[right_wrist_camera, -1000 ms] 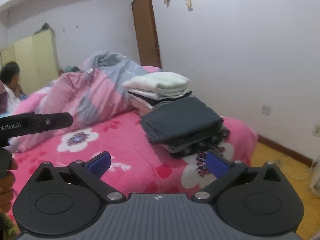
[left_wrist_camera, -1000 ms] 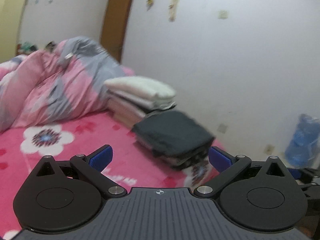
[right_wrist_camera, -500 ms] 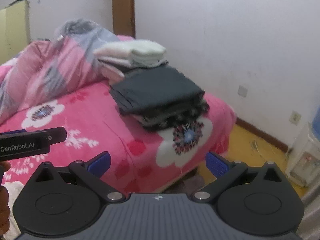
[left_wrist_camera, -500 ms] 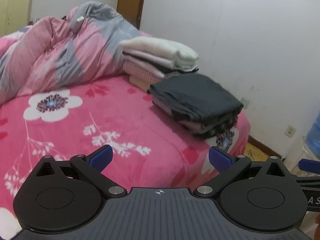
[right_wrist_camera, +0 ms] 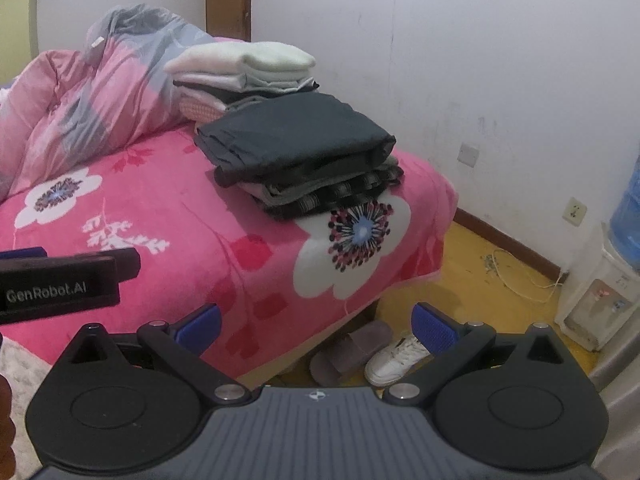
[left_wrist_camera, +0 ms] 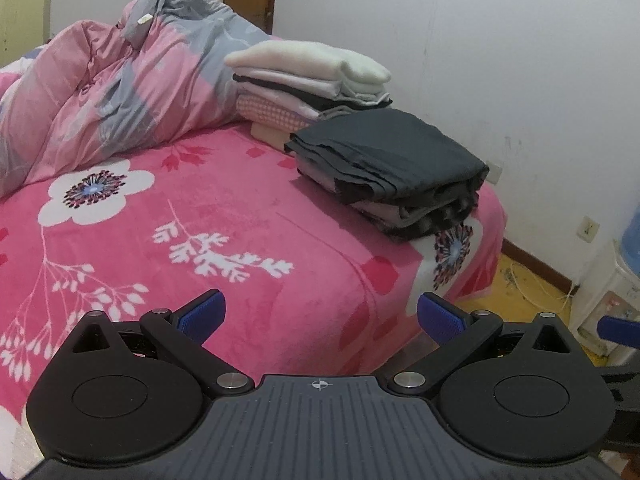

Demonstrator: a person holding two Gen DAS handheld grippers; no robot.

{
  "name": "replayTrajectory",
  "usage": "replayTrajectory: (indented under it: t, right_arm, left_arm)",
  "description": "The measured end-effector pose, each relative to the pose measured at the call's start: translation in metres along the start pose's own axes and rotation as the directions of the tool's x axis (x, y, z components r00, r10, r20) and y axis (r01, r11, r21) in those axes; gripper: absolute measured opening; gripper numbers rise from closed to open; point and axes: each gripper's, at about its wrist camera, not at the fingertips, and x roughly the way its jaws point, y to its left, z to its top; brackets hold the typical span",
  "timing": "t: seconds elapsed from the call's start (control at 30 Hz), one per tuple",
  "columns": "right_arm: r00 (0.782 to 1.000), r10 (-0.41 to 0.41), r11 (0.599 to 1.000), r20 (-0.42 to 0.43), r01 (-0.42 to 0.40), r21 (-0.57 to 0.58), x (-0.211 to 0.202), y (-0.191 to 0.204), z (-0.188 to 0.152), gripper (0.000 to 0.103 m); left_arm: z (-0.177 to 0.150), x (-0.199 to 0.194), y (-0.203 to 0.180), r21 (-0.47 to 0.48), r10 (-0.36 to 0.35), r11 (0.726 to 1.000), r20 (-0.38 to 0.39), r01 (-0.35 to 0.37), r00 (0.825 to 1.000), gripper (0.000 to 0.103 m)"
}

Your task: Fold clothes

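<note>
Two clothes stacks (left_wrist_camera: 384, 168) on pink bed (left_wrist_camera: 240, 240)

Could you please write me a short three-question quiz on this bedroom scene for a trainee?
1. True or false: the left hand-held gripper is clamped on a garment.
2. Which folded item tops the stack nearer the bed's foot: A) the dark grey garment B) the cream sweater C) a towel?
3. Fill in: under the bed's edge lie a grey slipper and a white ____.

Key: 1 false, both hand-held grippers are open and empty; 2 A; 3 sneaker.
</note>
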Motion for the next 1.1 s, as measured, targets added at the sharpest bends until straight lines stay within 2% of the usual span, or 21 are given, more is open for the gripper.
replayTrajectory:
  t: [0.23, 1.1]
  right_arm:
    - [1.0, 0.004, 1.0, -0.006, -0.004, -0.003, 0.003, -0.0003, -0.0027, 0.103]
    - [1.0, -0.007, 1.0, 0.003, 0.007, -0.015, 0.0098, 0.004, -0.0007, 0.103]
  left_arm:
    - [-0.0023, 0.0056, -0.0028, 0.003, 0.007, 1.0, -0.024, -0.007, 1.0, 0.103]
    - [-0.0033, 0.0045, -0.0031, -0.014, 0.015, 1.0, -0.015, -0.016, 1.0, 0.103]
